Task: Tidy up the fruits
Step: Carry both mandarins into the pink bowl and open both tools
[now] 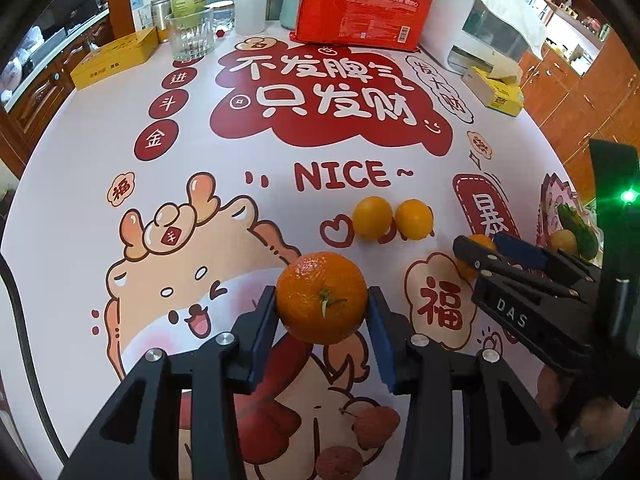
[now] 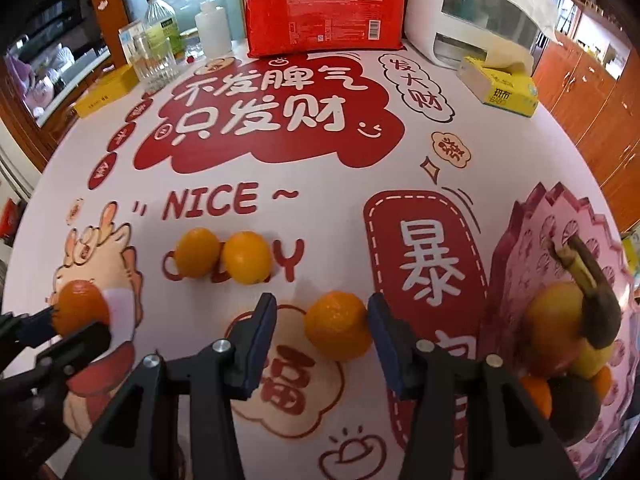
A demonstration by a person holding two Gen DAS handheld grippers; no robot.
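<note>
The job looks partly done. The pink tray (image 2: 532,240) at the right already holds a banana (image 2: 592,288) and several round fruits. The left gripper (image 1: 322,312) has its fingers clamped on a mandarin (image 1: 322,298), lifted over the worktop (image 1: 240,152). The right gripper (image 2: 322,328) has its fingers apart around a second mandarin (image 2: 336,326), one pad touching it. Two yellow oranges (image 2: 224,258) lie loose, touching each other.

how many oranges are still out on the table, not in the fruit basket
4: one in the left gripper, one between the right gripper's open fingers, two side by side beyond them.
</note>
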